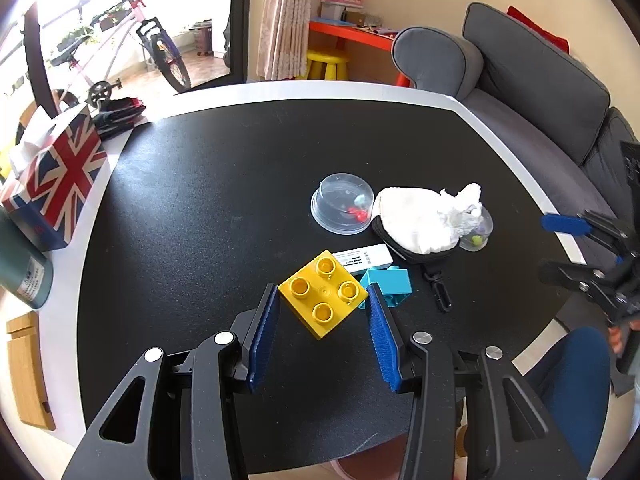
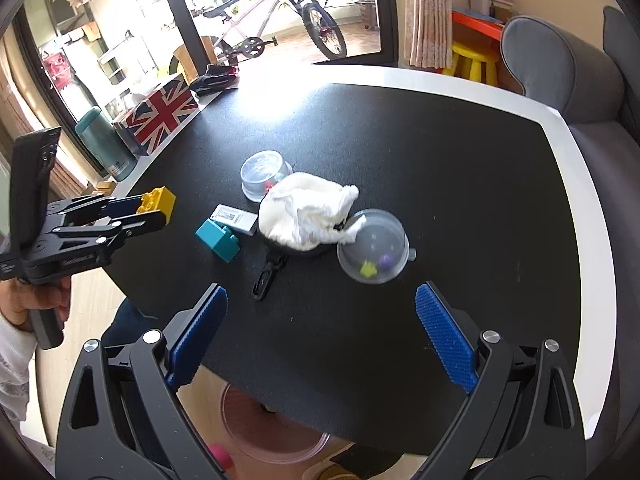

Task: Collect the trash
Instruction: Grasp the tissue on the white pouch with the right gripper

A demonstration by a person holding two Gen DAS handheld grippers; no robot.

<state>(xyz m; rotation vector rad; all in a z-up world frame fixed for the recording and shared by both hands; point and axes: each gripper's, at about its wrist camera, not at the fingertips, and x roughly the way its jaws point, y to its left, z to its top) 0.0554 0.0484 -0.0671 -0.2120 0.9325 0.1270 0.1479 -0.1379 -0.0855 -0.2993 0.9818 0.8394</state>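
Note:
My left gripper [image 1: 322,295] is shut on a yellow four-stud brick [image 1: 323,300], its blue pads pressing on two sides. The right wrist view shows that gripper [image 2: 162,210] at the left, with the brick [image 2: 157,199] held above the black table [image 2: 440,168]. My right gripper [image 2: 320,318] stands wide open over the table's near edge with nothing between its fingers. Just beyond it lie a clear capsule [image 2: 374,246] with small toys inside and a crumpled white tissue [image 2: 308,212] on a black pouch. A teal brick [image 2: 219,240] and a white labelled box [image 2: 236,218] lie to the left.
A clear domed cup [image 2: 264,176] sits behind the tissue, and a black clip [image 2: 268,276] in front of it. A Union Jack box [image 2: 160,114] and a green bottle [image 2: 106,144] line the left edge. A pink bin [image 2: 272,428] stands below the near edge. A grey sofa [image 1: 540,80] is at the right.

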